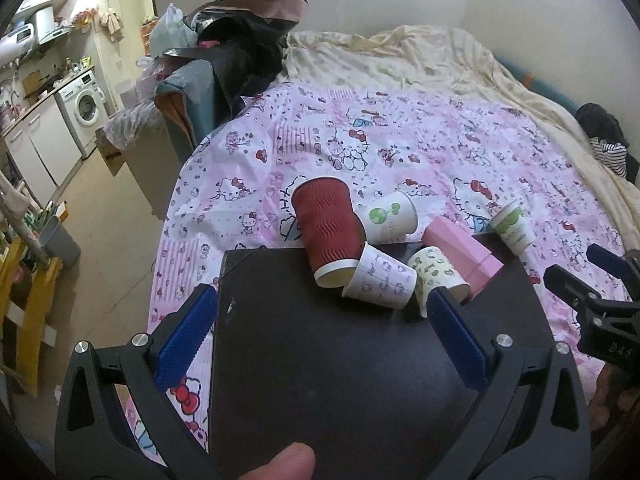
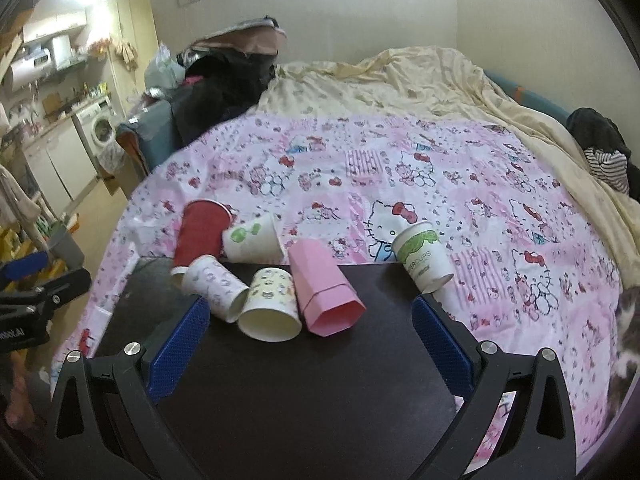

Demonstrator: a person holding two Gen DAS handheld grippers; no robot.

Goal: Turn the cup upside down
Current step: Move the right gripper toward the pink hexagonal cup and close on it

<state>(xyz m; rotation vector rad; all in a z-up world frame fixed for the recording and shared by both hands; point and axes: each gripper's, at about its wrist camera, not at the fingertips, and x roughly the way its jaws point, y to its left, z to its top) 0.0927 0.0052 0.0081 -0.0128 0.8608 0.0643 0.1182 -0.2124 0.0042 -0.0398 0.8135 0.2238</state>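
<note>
Sideways, red cup (image 1: 329,229), mouth facing camera

Both grippers, left gripper (image 1: 320,316) and right gripper (image 2: 310,330), are black plastic frames with silver screws and textured blue pads (image 1: 185,338); a bare thumb (image 1: 276,462) shows too.

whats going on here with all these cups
A person holds a two-finger gripper in each hand above a dark board laid on a Hello Kitty bedspread. Both the left gripper and the right gripper are open and hold nothing. Six paper cups lie tipped on their sides along the board's far edge, among them a red cup and a pink cup. None has been gripped.
</note>
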